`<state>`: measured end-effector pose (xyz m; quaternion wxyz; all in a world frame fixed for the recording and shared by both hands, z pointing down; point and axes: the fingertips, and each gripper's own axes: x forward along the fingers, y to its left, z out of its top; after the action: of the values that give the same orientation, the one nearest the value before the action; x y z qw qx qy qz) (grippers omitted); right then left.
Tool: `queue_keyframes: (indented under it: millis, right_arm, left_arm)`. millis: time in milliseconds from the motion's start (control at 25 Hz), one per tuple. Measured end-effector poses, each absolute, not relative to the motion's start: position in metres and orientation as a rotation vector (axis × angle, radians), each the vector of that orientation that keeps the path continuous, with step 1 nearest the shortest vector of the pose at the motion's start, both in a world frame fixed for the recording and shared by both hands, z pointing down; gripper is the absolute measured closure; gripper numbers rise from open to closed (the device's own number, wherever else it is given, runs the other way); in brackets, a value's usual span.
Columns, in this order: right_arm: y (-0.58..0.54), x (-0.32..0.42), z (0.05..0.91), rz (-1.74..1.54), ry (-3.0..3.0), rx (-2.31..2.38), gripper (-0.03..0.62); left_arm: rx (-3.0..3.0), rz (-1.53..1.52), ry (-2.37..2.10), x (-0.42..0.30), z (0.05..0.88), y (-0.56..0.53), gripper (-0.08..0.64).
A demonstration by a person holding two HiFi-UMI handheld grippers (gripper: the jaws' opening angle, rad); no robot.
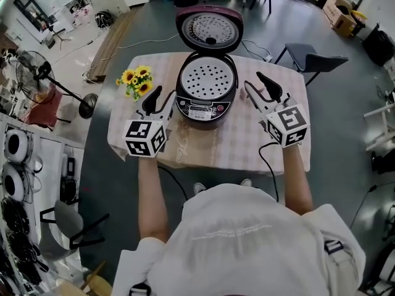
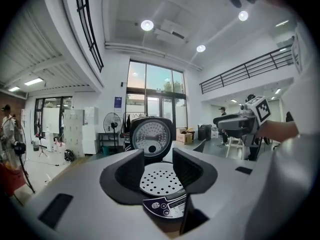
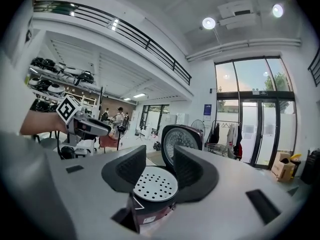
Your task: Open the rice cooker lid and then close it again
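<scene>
A bunch of yellow flowers [image 1: 137, 80] stands just outside the left claw [image 1: 159, 100], which hovers with its jaws parted and nothing between them, alongside the rice cooker [image 1: 206, 103] on the checked table [image 1: 241, 147]. The cooker sits between the two claws, its lid [image 1: 208, 29] thrown fully back beyond their tips and the perforated inner plate [image 1: 207, 77] exposed. On the cooker's other side the right claw [image 1: 260, 90] hovers likewise, jaws apart and empty. With the opening done, closing appears to be what remains, and there lies the risk. A tip pressing the glossy lid off-centre could slip and let it slam, or shove the cooker across the cloth. A wide swing of the left claw could topple the flowers.
</scene>
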<state>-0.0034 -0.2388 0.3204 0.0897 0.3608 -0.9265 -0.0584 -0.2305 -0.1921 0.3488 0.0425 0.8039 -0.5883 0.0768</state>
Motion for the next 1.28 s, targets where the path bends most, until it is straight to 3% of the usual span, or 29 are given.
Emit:
queue_keyframes:
  millis: [680,1280]
  right_arm:
    - [-0.238,-0.029,0.337,-0.118,-2.615,1.176,0.407]
    - [-0.359,-0.021,0.322,-0.151,-2.608,1.189,0.407]
  left_arm:
    - [2.504,0.341,-1.67,-0.282,0.37,-0.205,0.368]
    - [2.651,0.457,-1.589,-0.27,0.345,-0.341,0.368]
